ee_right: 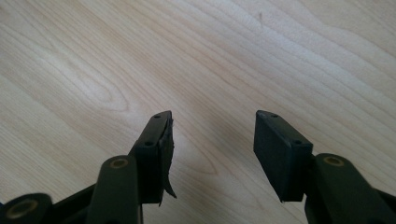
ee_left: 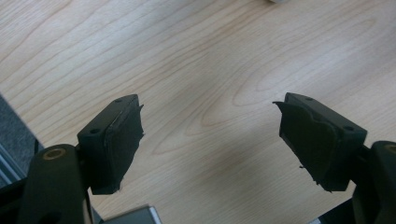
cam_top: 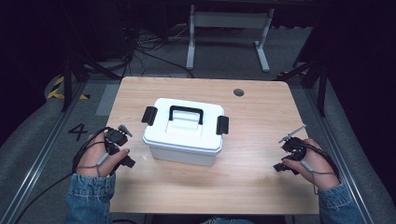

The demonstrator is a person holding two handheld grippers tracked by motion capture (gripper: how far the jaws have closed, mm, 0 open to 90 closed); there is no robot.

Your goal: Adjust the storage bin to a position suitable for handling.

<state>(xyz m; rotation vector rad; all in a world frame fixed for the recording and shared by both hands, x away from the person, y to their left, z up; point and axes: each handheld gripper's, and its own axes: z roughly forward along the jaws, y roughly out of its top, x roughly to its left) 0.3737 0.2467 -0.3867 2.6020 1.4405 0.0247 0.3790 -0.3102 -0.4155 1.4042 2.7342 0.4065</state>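
A white plastic box [cam_top: 183, 132] with a black carry handle [cam_top: 186, 113] and a black latch at each end stands shut at the middle of the wooden table [cam_top: 252, 116]. My left gripper [cam_top: 122, 151] rests near the table's left edge, a short way left of the box. In the left gripper view it [ee_left: 210, 126] is open over bare wood, nothing between its jaws. My right gripper [cam_top: 283, 156] sits at the right side of the table, well clear of the box. It [ee_right: 212, 135] is open too, with bare wood between the jaws.
A dark round hole [cam_top: 238, 92] marks the table's far right part. Beyond the table stands a white metal frame [cam_top: 229, 35] on grey floor, with cables to its left. Bare wood lies in front of the box.
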